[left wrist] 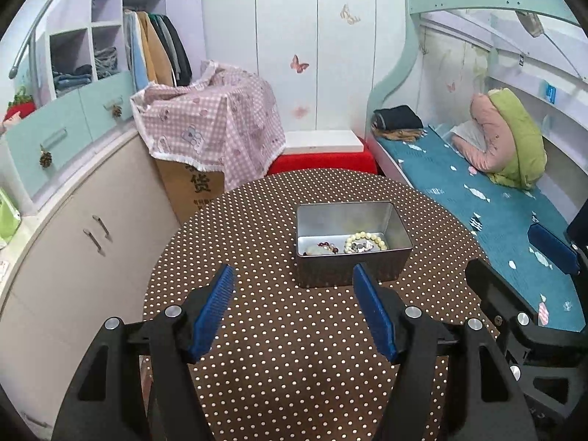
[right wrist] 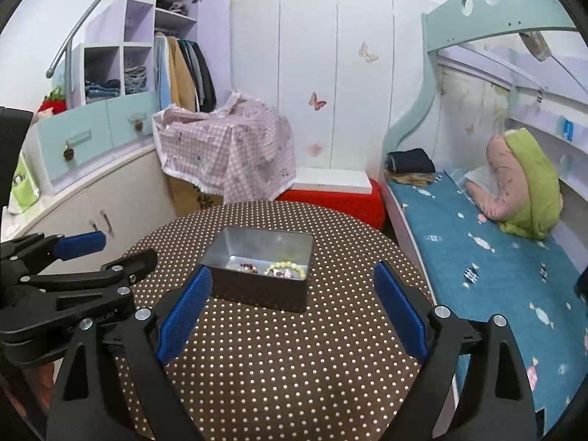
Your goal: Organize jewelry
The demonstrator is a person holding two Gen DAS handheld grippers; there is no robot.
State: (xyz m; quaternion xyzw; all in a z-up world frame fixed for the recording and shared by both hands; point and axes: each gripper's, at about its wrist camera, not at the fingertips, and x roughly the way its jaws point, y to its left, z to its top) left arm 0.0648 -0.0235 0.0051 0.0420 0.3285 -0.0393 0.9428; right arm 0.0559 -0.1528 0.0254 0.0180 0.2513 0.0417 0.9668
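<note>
Fingers apart; bracelets in tin

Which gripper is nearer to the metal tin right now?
Left, narrowly. The left gripper is open with its right fingertip close to the metal tin; the right gripper is open just in front too.

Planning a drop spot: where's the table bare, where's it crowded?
Bare polka-dot table all around the metal tin, widest between the tin and both open claws: left claw, right claw. Crowded only inside the tin: cream bead bracelet plus smaller pieces.
</note>
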